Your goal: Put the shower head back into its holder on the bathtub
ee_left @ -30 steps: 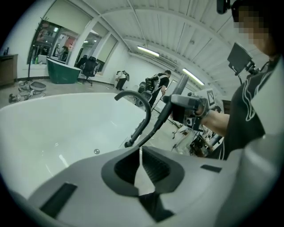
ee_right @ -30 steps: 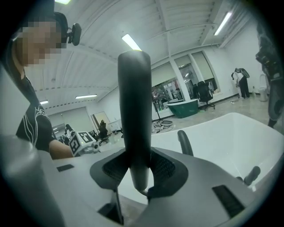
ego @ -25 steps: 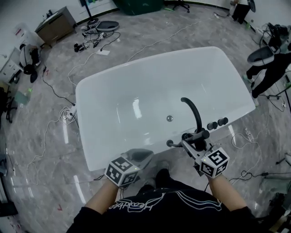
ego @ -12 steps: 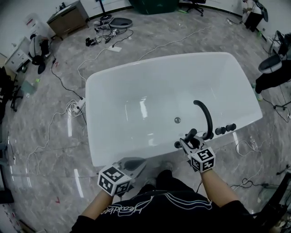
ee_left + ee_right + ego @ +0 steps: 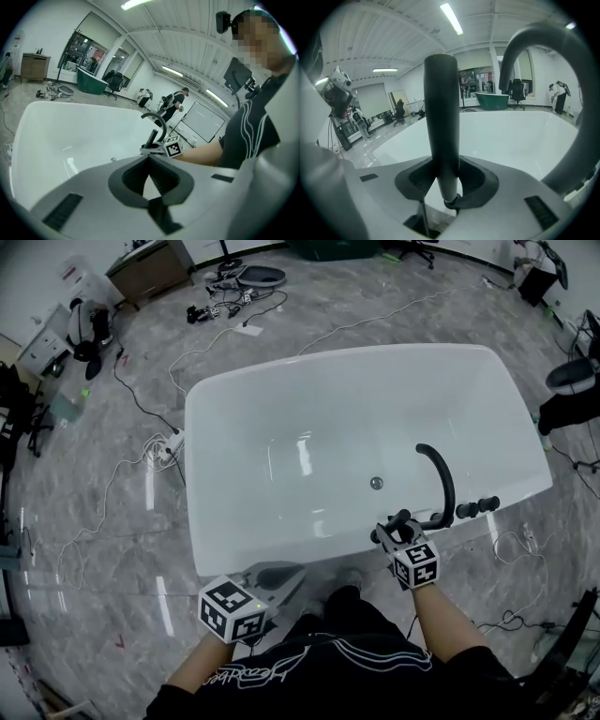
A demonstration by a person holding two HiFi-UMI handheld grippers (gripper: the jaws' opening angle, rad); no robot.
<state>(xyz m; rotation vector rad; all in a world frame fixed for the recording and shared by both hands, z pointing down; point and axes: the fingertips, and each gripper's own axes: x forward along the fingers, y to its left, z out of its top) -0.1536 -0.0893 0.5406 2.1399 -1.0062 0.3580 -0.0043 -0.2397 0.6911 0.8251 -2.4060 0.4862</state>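
A black stick-shaped shower head (image 5: 397,522) stands upright at the near rim of the white bathtub (image 5: 234,399). My right gripper (image 5: 396,532) is shut on it, just left of the black arched faucet (image 5: 442,480). In the right gripper view the shower head (image 5: 440,117) rises between the pads, with a dark ring at its lower end, and the faucet (image 5: 534,42) curves over at the right. My left gripper (image 5: 279,579) is shut and empty, outside the tub's near rim. Its closed jaws (image 5: 151,180) point toward the shower head (image 5: 153,137).
Black knobs (image 5: 478,507) sit on the rim right of the faucet, and a drain (image 5: 376,483) lies in the tub floor. Cables (image 5: 141,465) trail over the marble floor left of the tub. A wooden cabinet (image 5: 150,268) and gear stand far left, a person (image 5: 572,399) at the right.
My right gripper has come down with the shower head toward the tub rim beside the faucet. The left gripper has drifted a little left and stays shut.
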